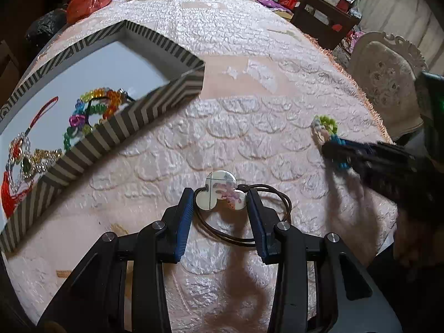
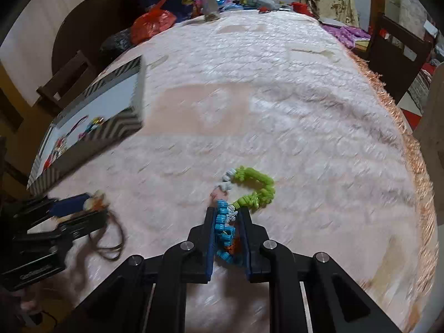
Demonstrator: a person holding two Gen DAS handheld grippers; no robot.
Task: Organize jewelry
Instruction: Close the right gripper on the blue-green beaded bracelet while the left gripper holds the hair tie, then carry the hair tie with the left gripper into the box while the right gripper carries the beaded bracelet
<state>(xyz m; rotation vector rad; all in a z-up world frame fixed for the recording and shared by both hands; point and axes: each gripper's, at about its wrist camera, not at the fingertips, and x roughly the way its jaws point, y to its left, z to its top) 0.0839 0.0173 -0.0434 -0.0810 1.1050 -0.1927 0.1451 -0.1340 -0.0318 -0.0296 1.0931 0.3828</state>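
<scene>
Now we see, low in the centre of the left wrist view, our left gripper (image 1: 220,202) with its jaws set on either side of a clover-shaped pendant (image 1: 221,194) on a dark brown cord (image 1: 266,216); the blue pads (image 1: 184,222) sit right at the pendant's edges, though we cannot tell whether they are truly pinching it. Pendant and cord lie on the counter (image 1: 249,111), which is covered in a pale pink textured cloth.

At the left of that frame stands an open box with grey-and-white striped walls (image 1: 116,127); inside it lie coloured bead bracelets (image 1: 94,108) and a red-tasselled charm (image 1: 19,152).

Low in the centre of the right wrist view, our right gripper (image 2: 229,216) has its jaws pressed on the blue stretch of a beaded bracelet (image 2: 249,188), whose green stretch loops out ahead onto the cloth. That view is motion-blurred. A red plastic bag (image 2: 152,25) sits at the upper left of it.
</scene>
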